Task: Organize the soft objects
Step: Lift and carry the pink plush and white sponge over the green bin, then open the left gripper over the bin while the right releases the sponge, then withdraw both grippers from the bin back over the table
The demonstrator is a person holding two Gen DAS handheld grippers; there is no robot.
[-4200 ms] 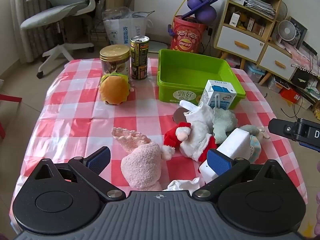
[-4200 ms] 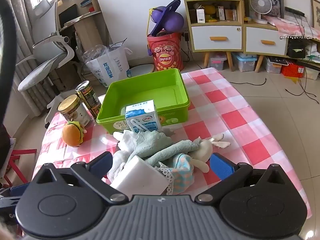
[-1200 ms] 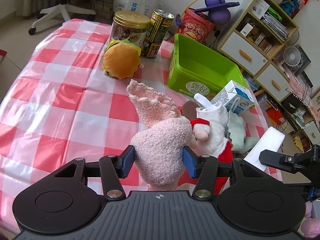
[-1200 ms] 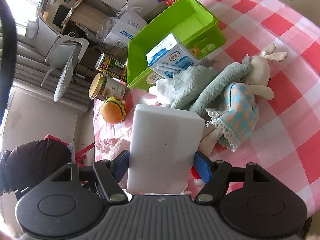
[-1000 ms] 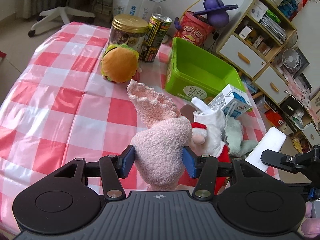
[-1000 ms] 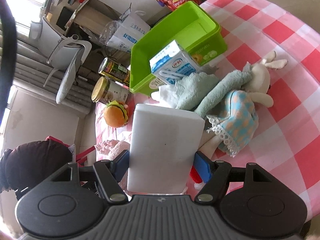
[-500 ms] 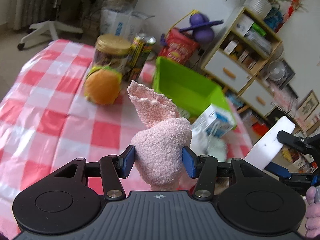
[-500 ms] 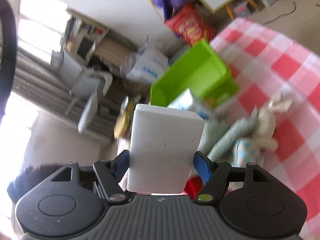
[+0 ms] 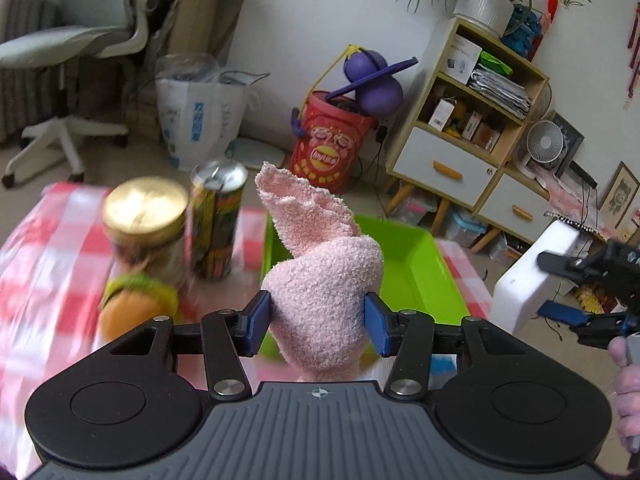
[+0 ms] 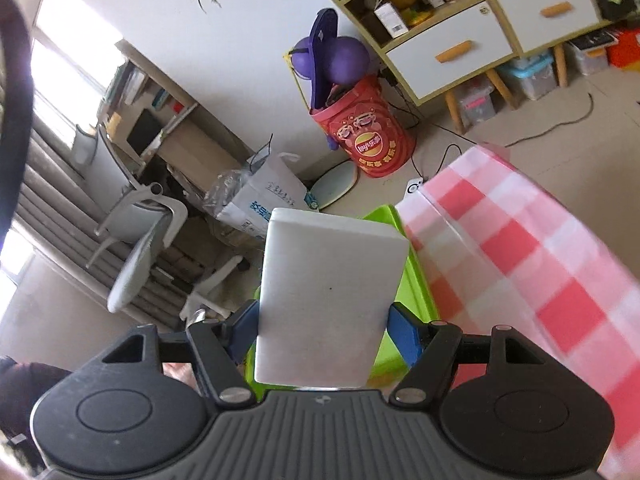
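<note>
Soft items: one pink fluffy sock (image 9: 324, 280), one white sponge block (image 10: 326, 304), one burger plush (image 9: 136, 300). Containers: one green bin (image 9: 424, 276), one gold-lidded jar (image 9: 146, 220), one can (image 9: 216, 220). Hand-held grippers: two.

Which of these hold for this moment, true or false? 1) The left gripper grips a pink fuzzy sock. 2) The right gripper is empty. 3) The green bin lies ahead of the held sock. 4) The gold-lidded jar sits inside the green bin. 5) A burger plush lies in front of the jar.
1) True: the left gripper is shut on the pink fuzzy sock.
2) False: the right gripper is shut on a white foam block.
3) True: the green bin lies just beyond the sock.
4) False: the gold-lidded jar stands on the checked tablecloth, left of the bin.
5) True: the burger plush lies in front of it.
</note>
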